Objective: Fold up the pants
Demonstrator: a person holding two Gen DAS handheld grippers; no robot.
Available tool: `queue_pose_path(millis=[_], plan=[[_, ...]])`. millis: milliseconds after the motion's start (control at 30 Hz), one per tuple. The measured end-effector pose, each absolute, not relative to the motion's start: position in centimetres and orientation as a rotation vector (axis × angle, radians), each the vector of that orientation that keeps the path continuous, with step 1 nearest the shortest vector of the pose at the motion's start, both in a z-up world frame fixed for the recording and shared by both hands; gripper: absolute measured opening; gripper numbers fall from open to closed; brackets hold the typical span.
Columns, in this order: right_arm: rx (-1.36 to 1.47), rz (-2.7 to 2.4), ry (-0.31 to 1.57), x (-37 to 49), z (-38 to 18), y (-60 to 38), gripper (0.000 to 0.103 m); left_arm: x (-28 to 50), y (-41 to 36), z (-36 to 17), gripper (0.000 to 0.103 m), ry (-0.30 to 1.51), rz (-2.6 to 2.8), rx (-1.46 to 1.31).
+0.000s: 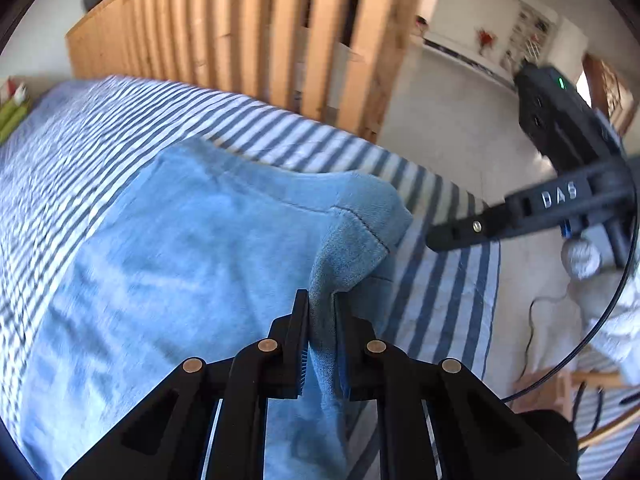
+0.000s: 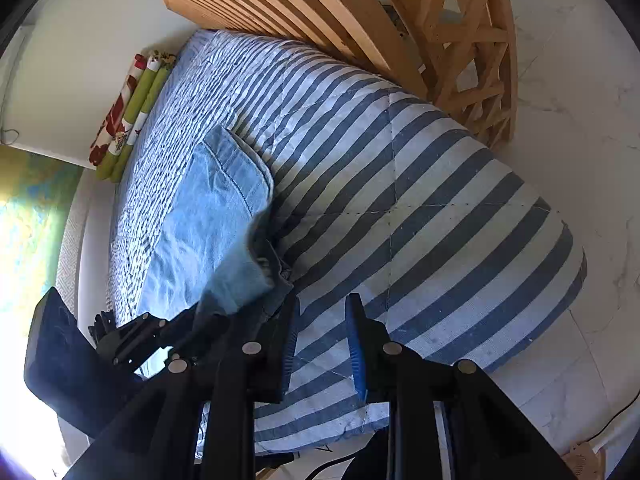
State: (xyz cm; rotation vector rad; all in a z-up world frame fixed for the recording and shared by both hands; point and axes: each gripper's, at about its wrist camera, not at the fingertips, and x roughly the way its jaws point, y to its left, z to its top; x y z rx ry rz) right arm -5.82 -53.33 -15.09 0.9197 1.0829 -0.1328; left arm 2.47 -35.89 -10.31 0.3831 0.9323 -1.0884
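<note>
Garment: light blue denim pants (image 1: 168, 240) lie on the striped bedcover (image 2: 420, 184) of a bed, partly doubled over, toward the side with the rolled patterned cushions (image 2: 128, 116).
Left tool: the left tool (image 1: 321, 336) is clamped narrow on a bunched fold of denim at a hemmed corner; the cloth rises between the pads.
Right tool: the right tool (image 2: 322, 340) stands part open with nothing between its pads; only bedcover shows in the gap. It hangs just beside the near denim edge.
Step in hand: judged as carrying the pinched corner across to lay one layer over another.
Doing it well: keep the pinch firm, lift enough that the cloth clears the layer below, and line hem to hem before letting go. The free tool would best pin or take the opposite corner so the fold lands square.
Hidden: the waistband and the full length of the legs are not to be made out; the lower garment edge is covered by the tools.
Unclear: the left wrist view is smeared by blur; how many layers are pinched cannot be told.
</note>
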Motion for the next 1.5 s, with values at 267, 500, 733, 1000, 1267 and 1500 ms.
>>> queue_pose_path(millis=[267, 500, 733, 1000, 1267, 1500], plan=[[0.941, -0.085, 1.073, -2.6, -15.9, -51.1, 0.040, 4.2, -33.9, -9.7, 0.012, 0.932, -1.083, 0.336], [0.858, -0.143, 1.029, -1.4, -15.2, -48.9, 0.005, 4.8, -32.1, -6.7, 0.012, 0.893, -1.102, 0.285], [0.841, -0.171, 0.936, -4.4, -14.0, -49.1, 0.005, 3.4, -31.8, -3.9, 0.011, 0.838, -1.166, 0.278], [0.832, -0.197, 0.998, -3.3, -15.7, -49.6, 0.005, 1.9, -31.3, -7.0, 0.027, 0.983, -1.220, 0.397], [0.859, -0.185, 1.022, -3.1, -17.1, -50.0, 0.006, 13.3, -13.7, -6.6, 0.055, 0.997, -0.754, 0.285], [0.836, -0.187, 1.033, -3.0, -17.0, -49.5, 0.006, 15.7, 2.3, -6.7, 0.063, 1.040, -0.492, 0.220]])
